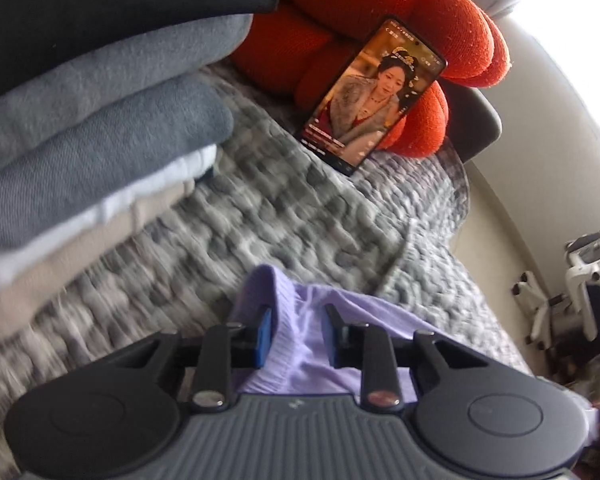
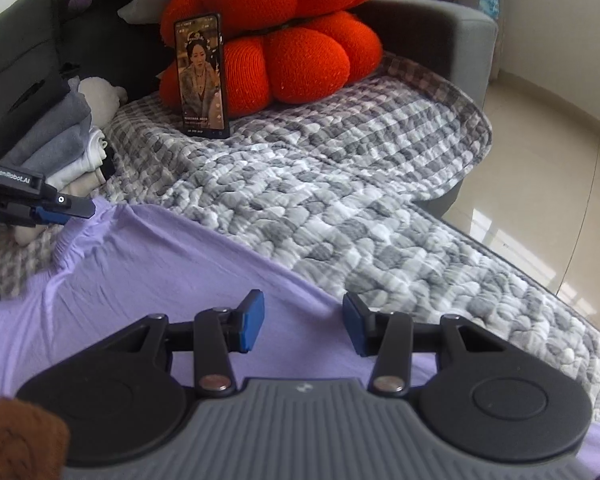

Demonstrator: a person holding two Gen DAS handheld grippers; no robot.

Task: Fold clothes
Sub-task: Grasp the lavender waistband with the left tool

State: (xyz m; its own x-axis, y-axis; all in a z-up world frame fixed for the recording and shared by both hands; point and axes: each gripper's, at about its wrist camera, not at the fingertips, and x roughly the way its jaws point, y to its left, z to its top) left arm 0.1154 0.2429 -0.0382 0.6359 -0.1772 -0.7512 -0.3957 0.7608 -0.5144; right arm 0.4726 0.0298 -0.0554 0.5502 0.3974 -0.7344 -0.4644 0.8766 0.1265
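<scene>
The lilac garment [image 2: 148, 280] is lying spread across the grey-and-white quilted sofa cover [image 2: 340, 208], filling the lower left of the right wrist view, with its long edge running from the upper left down toward the lower right of that frame. The left gripper [image 1: 296, 334] is sitting at the garment's far ribbed corner, at the bottom centre of the left wrist view; its jaws are straddling a fold of that ribbed edge, with the cloth between them, but a gap is still showing on the right side, so they are not yet pinching it firmly. The right gripper [image 2: 304, 322] is hovering over the garment's near edge at the bottom centre of its own view, jaws spread with flat cloth beneath and nothing caught. In my judgement the left one is nearer to a hold, so the fold is turning on that far corner being carried along the long edge toward the right gripper. A stack of folded clothes [image 1: 80, 128] is waiting at the upper left.
</scene>
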